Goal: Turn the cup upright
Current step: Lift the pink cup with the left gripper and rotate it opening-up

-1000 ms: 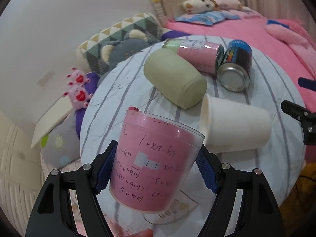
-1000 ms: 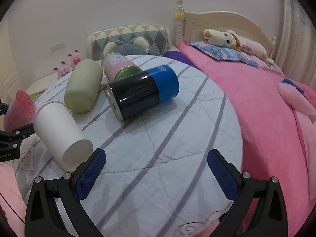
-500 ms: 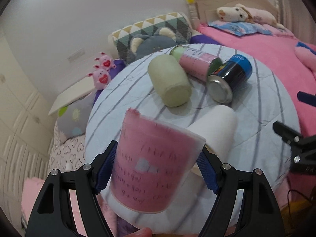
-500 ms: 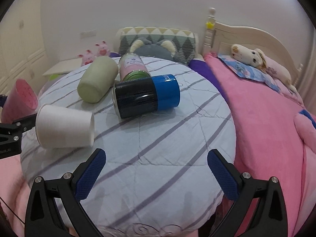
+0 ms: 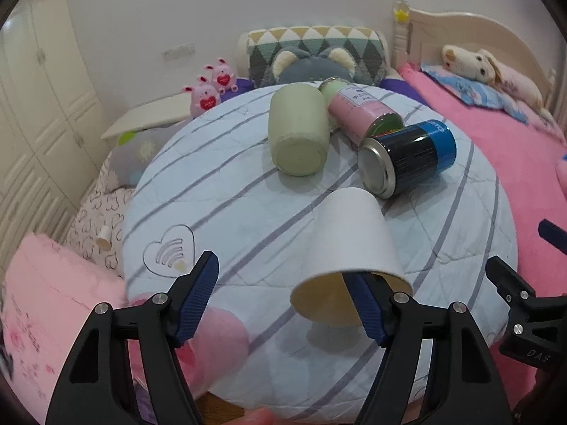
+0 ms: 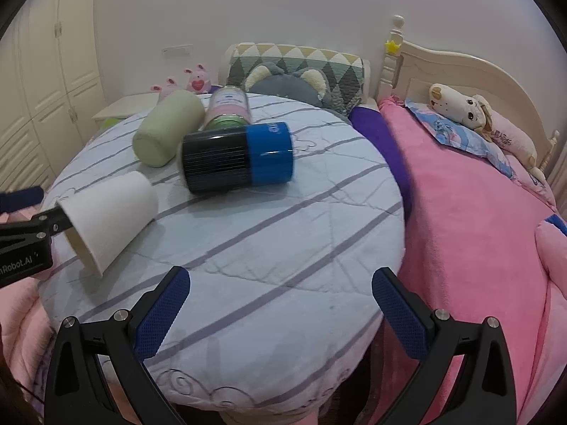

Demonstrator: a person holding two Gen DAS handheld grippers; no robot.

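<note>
Plain white wall (image 6: 283, 7) is running behind everything, w/ cream panelled wardrobe doors (image 5: 39, 106) standing at left. A cream wooden headboard (image 6: 460, 74) is rising at right over a bed w/ pink bedding (image 6: 471, 191); a triangle-patterned cushion (image 5: 315, 44) is leaning on the wall, and soft even light is filling the room.

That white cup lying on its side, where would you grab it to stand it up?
Probably its wall at the rim, coming from the mouth side. The white cup lies with its open mouth facing the left gripper, so one of the fingers can slip inside and pinch.
</note>
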